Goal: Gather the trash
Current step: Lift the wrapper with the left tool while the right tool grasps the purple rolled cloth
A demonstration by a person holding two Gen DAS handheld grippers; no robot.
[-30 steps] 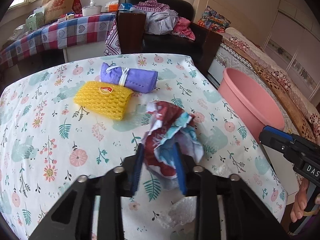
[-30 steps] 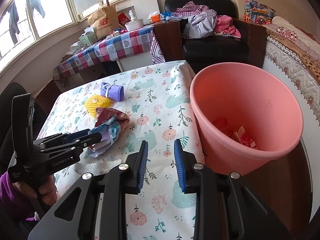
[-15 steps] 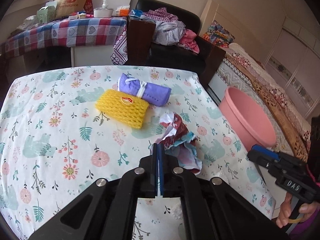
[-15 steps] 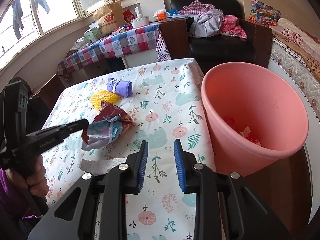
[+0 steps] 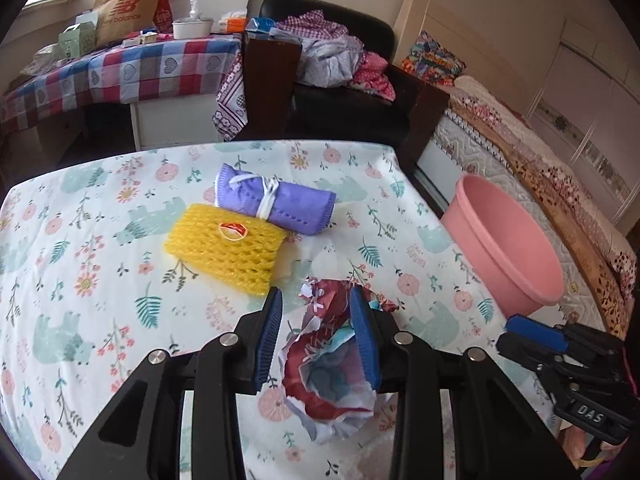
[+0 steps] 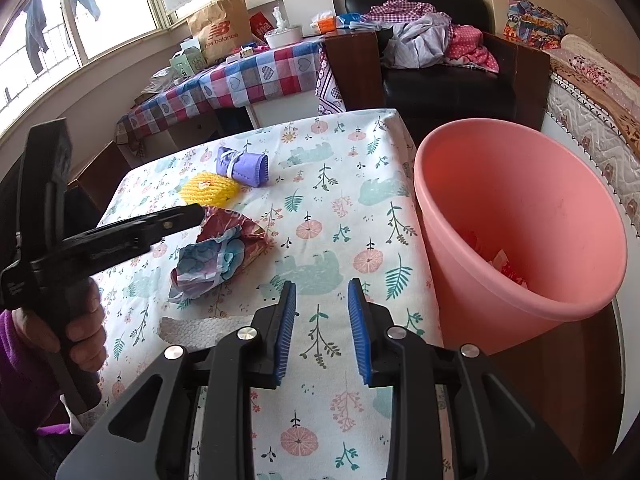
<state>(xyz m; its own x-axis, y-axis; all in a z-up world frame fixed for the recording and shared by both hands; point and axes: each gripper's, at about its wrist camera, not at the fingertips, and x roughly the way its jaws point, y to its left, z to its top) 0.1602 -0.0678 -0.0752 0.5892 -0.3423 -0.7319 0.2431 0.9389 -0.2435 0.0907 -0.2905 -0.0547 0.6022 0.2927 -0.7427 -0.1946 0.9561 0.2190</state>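
A crumpled red, blue and white wrapper (image 5: 320,360) lies on the flowered tablecloth (image 5: 100,300). My left gripper (image 5: 316,336) straddles it with its jaws opening. The left pad stands clear of the paper and the right pad is at its edge. In the right wrist view the wrapper (image 6: 220,252) rests on the table just below the left gripper's tip (image 6: 192,214). My right gripper (image 6: 322,328) is open and empty over the table's near right part. Beside it, off the table's right edge, stands the pink bin (image 6: 520,216), with red scraps inside.
A yellow foam net (image 5: 226,248) and a purple rolled cloth (image 5: 280,200) lie further back on the table. A white foam scrap (image 6: 192,328) sits near the front edge. Behind are a checked table, a black armchair with clothes, and a bed at right.
The left jaws stood around the wrapper, then snapped shut on its edge and lifted it a little. Now they have parted again and the wrapper lies on the table. The right gripper stayed put.
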